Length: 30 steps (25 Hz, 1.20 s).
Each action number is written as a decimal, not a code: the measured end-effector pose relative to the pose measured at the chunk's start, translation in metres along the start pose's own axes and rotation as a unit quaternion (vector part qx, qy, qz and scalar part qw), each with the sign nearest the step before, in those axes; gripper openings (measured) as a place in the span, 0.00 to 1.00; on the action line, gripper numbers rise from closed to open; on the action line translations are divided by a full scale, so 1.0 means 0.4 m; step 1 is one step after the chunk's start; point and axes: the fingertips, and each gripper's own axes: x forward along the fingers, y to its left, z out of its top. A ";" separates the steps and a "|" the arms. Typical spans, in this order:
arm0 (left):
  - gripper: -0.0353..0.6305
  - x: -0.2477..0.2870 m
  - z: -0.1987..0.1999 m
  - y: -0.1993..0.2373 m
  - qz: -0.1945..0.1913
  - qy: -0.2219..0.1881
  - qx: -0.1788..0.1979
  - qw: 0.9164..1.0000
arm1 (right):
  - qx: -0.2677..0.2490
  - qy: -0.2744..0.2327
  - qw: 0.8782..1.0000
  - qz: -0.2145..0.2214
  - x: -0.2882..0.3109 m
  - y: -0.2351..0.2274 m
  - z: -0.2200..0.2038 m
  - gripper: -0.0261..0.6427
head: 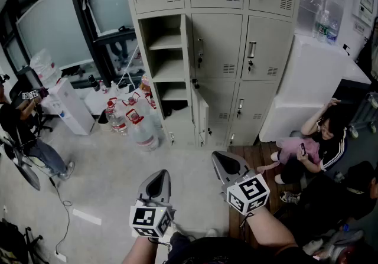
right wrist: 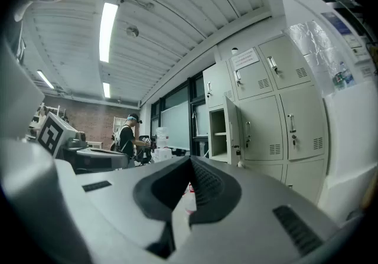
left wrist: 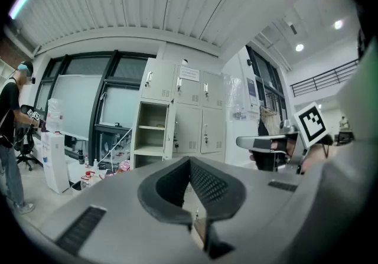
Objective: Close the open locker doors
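A beige locker bank [head: 236,50] stands ahead of me. Its left column has an open compartment [head: 166,50] with shelves, and its door [head: 188,50] stands edge-on. Lower down a second small door [head: 201,118] hangs ajar. The open compartment [left wrist: 151,133] also shows in the left gripper view, and the open door [right wrist: 232,130] in the right gripper view. My left gripper [head: 158,176] and right gripper [head: 228,160] are held low, well short of the lockers. Both are shut with nothing between the jaws. The left gripper [left wrist: 190,161] and the right gripper [right wrist: 190,163] each point toward the lockers.
Several large water bottles [head: 134,124] crowd the floor beside the open locker. A white dispenser [head: 71,106] stands to the left, near a person [head: 20,124]. A white cabinet [head: 319,74] flanks the lockers on the right, where another person [head: 322,139] sits on the floor.
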 end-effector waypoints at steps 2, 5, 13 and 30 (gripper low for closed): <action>0.06 0.000 -0.001 0.003 0.000 -0.002 0.002 1.000 | 0.001 0.000 1.000 0.000 0.001 0.002 -0.002 0.04; 0.06 0.001 -0.003 0.008 0.002 -0.005 0.005 1.000 | 0.003 -0.001 1.000 0.000 0.004 0.003 -0.004 0.04; 0.06 0.020 -0.003 0.022 -0.002 -0.008 0.005 1.000 | 0.015 -0.011 1.000 0.002 0.026 -0.002 -0.004 0.04; 0.06 0.092 -0.006 0.134 -0.036 0.020 -0.010 0.999 | 0.030 0.003 0.999 -0.021 0.174 -0.009 -0.015 0.04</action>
